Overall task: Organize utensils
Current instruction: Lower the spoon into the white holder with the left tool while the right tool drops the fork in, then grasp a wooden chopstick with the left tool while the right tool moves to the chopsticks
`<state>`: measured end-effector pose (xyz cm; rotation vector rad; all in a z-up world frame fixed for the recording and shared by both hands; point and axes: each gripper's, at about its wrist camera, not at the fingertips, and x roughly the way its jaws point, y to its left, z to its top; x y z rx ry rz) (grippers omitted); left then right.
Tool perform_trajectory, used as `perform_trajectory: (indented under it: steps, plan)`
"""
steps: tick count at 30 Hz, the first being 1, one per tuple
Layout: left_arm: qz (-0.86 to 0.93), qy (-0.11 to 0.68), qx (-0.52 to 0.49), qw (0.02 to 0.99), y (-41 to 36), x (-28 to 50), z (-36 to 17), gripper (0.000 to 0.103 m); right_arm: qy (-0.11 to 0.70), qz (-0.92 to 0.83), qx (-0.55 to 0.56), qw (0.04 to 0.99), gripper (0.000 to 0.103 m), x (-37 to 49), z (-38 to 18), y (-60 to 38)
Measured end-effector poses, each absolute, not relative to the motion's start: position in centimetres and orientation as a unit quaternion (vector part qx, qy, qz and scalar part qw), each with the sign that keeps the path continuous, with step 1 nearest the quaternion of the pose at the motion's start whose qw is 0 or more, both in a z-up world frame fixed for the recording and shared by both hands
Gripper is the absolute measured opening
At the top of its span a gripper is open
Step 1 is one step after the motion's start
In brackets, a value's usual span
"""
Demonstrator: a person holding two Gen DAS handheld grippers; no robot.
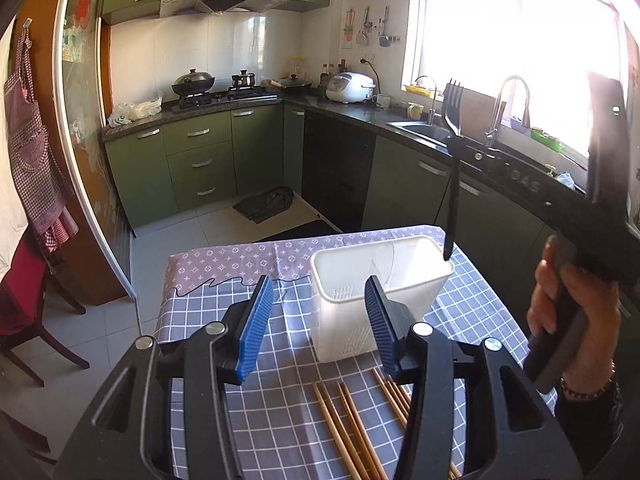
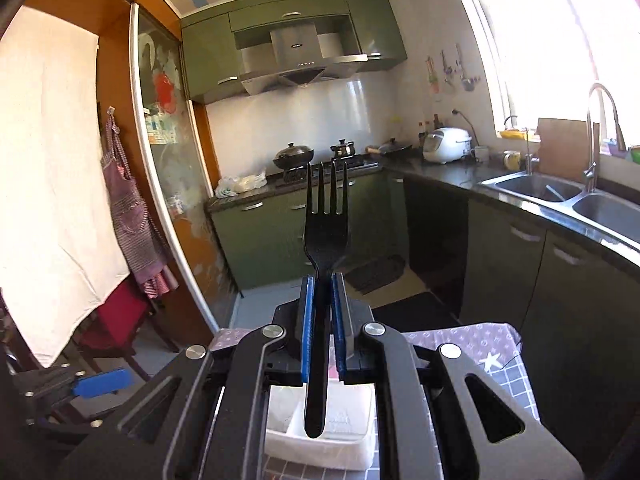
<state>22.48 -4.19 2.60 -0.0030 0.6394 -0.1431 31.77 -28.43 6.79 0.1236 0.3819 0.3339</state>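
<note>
**Fork poised over the utensil holder.**
Left to right in the left wrist view: left gripper (image 1: 318, 322) agape and empty; chopsticks (image 1: 352, 424) at bottom centre; white holder (image 1: 340, 292); black fork (image 1: 452, 168), handle tip at its right rim. Best lowered vertically before release. Only the right wrist view shows the right gripper (image 2: 323, 320) clamping the fork's neck.

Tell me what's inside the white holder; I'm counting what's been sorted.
The holder shows a divider and slotted walls, with no utensils visible inside. The fork, gripped by the right gripper, hangs above its rim. The near wall hides the bottom.
</note>
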Motion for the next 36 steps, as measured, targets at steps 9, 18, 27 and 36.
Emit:
perform_trajectory:
  steps: [9,18,27,36]
  plan:
    - [-0.079,0.36,-0.009,0.93,-3.3,21.8,-0.2,0.047,0.218,0.159,0.051,0.962,0.01,33.2,0.9,-27.8]
    - [-0.082,0.399,0.004,0.913,-4.9,21.1,-1.9,0.047,0.214,0.171,0.069,0.959,0.021,28.1,1.7,-30.0]
    - [-0.064,0.521,-0.025,0.851,-4.8,22.2,-9.0,0.042,0.274,0.159,0.08,0.945,0.029,20.8,-1.5,-34.8]
    - [-0.03,0.589,-0.041,0.807,-4.4,24.7,-14.9,0.021,0.343,0.165,0.137,0.914,0.034,17.1,-7.8,-38.3]
